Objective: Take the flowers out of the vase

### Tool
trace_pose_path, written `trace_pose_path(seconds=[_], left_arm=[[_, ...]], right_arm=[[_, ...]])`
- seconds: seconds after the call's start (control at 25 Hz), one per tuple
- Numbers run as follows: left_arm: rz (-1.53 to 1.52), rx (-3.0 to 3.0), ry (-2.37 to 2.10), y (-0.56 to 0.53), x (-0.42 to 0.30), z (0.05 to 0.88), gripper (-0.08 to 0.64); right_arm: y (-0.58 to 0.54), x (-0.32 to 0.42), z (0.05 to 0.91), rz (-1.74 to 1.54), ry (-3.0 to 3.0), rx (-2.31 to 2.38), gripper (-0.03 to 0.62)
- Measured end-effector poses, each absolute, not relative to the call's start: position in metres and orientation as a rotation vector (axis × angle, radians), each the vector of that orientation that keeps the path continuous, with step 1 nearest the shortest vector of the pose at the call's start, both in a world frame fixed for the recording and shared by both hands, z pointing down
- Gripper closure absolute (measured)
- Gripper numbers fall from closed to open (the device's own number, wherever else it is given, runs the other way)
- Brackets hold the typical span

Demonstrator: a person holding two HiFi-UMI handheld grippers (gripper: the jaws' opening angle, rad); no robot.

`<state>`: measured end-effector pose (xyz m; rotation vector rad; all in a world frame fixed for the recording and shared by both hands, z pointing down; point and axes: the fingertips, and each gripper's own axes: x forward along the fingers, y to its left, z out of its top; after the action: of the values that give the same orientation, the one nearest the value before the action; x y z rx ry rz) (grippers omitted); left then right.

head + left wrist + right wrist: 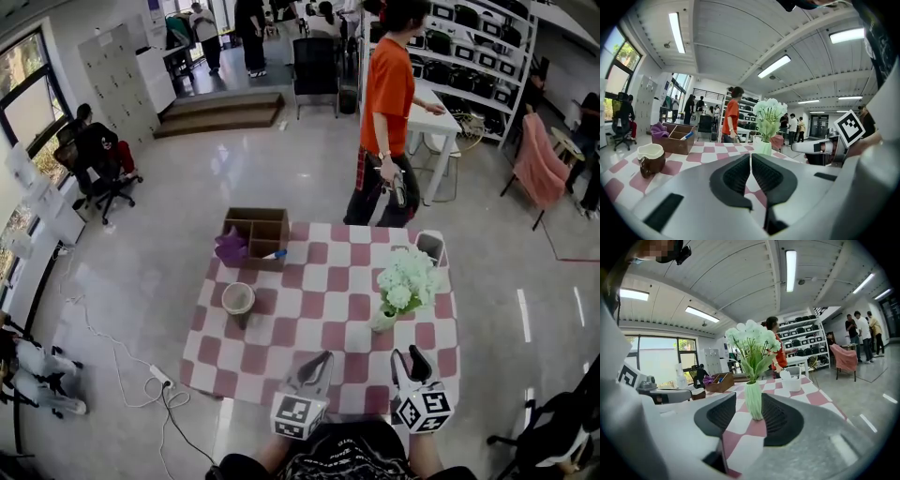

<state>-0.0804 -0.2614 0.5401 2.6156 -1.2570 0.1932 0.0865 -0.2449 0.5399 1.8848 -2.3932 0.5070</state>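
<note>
Table (281, 349): pink-and-white checked cloth.

Left side: brown cup (238, 300) with a pale lining, upright. Behind it a compartmented wooden box (265, 228) with a purple cloth (231, 247) in one section. Both are well apart from the vase and probably not part of this step.

Left gripper (324, 355): over the near table edge, jaws pressed together with nothing between them. It points roughly level at the middle of the table. Judgement: parked in reserve, perhaps to steady the vase later.

Vase (753, 401): right half of the table, upright on the cloth, with the flowers (407, 279) fully seated in it. Nothing is lifted yet.

Right gripper (410, 357): just short of the vase, jaws moderately apart. Its own view frames the vase in the gap, but the pads touch nothing. Judgement: it is lined up for the approach, aimed low at the vase body. The stems above the rim are the likely place to grasp.

Far right corner: a white container (430, 246). A person (387, 112) in an orange top stands beyond the table.

Appearance of the flowers: a rounded cluster of pale white-green blooms on thin green stems, with long leaves splaying at the neck. The vase is pale green, ribbed and narrow. Judgement: the bunch is top-heavy and the vase could tip if the stems drag.
</note>
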Motion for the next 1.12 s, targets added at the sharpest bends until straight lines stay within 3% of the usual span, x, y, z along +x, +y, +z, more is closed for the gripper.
trace_pose_path(seconds=[0.24,0.36,1.12], left_arm=[[0.209,2.575,-1.274,-0.265,-0.08,0.547,0.54],[0.217,2.552,-1.296,-0.266,-0.081,0.55,0.54],[0.248,2.462,-1.395,-0.286,-0.083,0.562,0.54]], right_arm=[[-0.271,0.086,0.531,0.512,-2.46,1.831,0.313],[-0.285,0.085,0.529,0.517,-2.486,1.796,0.286],[-0.357,0.075,0.53,0.499,-2.552,1.632,0.278]])
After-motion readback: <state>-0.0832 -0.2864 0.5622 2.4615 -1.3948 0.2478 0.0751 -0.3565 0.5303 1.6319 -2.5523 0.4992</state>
